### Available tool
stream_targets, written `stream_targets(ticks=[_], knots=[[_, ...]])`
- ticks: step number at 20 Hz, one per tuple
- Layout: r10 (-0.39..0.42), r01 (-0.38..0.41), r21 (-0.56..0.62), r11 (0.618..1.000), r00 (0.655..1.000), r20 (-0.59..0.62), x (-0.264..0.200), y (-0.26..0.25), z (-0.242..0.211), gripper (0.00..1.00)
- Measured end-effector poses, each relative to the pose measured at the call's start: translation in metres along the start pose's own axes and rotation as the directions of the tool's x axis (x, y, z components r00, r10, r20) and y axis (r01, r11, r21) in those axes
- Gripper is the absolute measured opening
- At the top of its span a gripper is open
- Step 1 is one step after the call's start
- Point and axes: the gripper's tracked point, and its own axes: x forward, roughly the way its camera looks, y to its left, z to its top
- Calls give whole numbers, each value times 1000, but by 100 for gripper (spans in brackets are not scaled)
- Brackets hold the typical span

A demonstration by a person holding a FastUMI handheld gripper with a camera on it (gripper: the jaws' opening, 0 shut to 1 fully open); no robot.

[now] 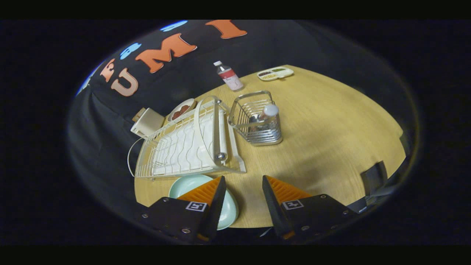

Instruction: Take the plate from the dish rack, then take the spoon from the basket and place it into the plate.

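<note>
Jaws (243, 184) stand wide apart, holding nothing, with bare surface (331, 129) showing between them. Under the left finger lies the plate (189, 184), flat on the surface just in front of the rack (184, 147), touching neither finger; part of its rim is covered by that finger. Judging from this, step 1 looks done: the plate is out of the rack, and the rack's wire slots hold nothing that I can see.

Step 2 seems to be in hand. Beside the rack, on its far right corner, stands the basket (255, 119), well beyond the fingers. Inside it a pale rounded handle end (271, 109) sticks up, likely the spoon, though its bowl is lost behind the wires and dark shapes at the bottom cannot be made out. Next the jaws would need to travel forward to the basket, come down over that handle, and close on it narrowly.

Behind the rack sit a small dish (181, 109) and a cream box (148, 123), both partly hidden by it. Beyond the basket stands a bottle (229, 76).
</note>
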Motion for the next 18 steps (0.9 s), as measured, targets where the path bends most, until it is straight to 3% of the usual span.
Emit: stream_targets(ticks=[6,12,18], knots=[[-58,88,-133,987,974,220,-9,-17,57,60],[-75,150,-226,962,948,309,1,-14,85,45],[-71,171,-289,942,943,325,11,-9,93,19]])
